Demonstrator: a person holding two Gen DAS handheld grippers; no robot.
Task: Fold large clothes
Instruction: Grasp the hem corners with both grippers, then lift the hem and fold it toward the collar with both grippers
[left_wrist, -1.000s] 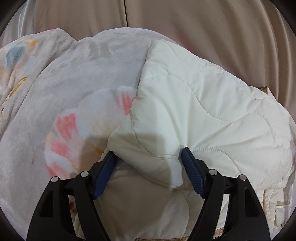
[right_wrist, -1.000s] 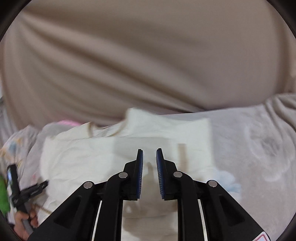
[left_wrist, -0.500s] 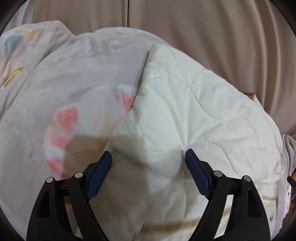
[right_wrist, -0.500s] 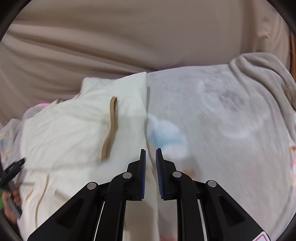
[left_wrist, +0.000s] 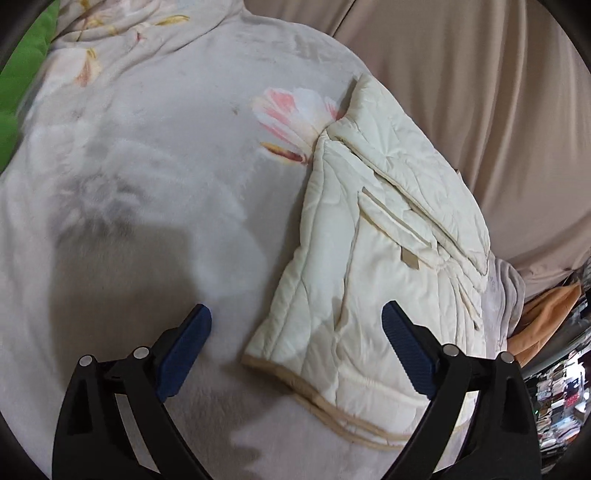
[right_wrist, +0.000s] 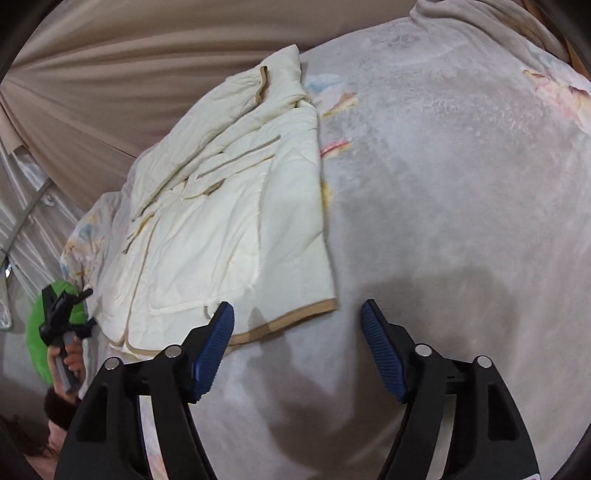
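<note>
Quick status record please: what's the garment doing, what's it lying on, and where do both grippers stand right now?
garment: cream quilted garment with tan trim, folded into a compact stack, lying flat
surface: grey floral blanket, under the garment
backdrop: beige curtain behind the blanket
left gripper: jaws opening, above the garment's near corner, pads not pressing it
right gripper: jaws opening, above the trimmed hem, holding nothing

Surface: pale grey plush blanket (left_wrist: 155, 192) with faded pink flower prints, seemingly spread over a bed.
Lying on it: folded cream quilted garment (left_wrist: 376, 258), tan-trimmed, along the blanket's edge nearest the curtain.
</note>
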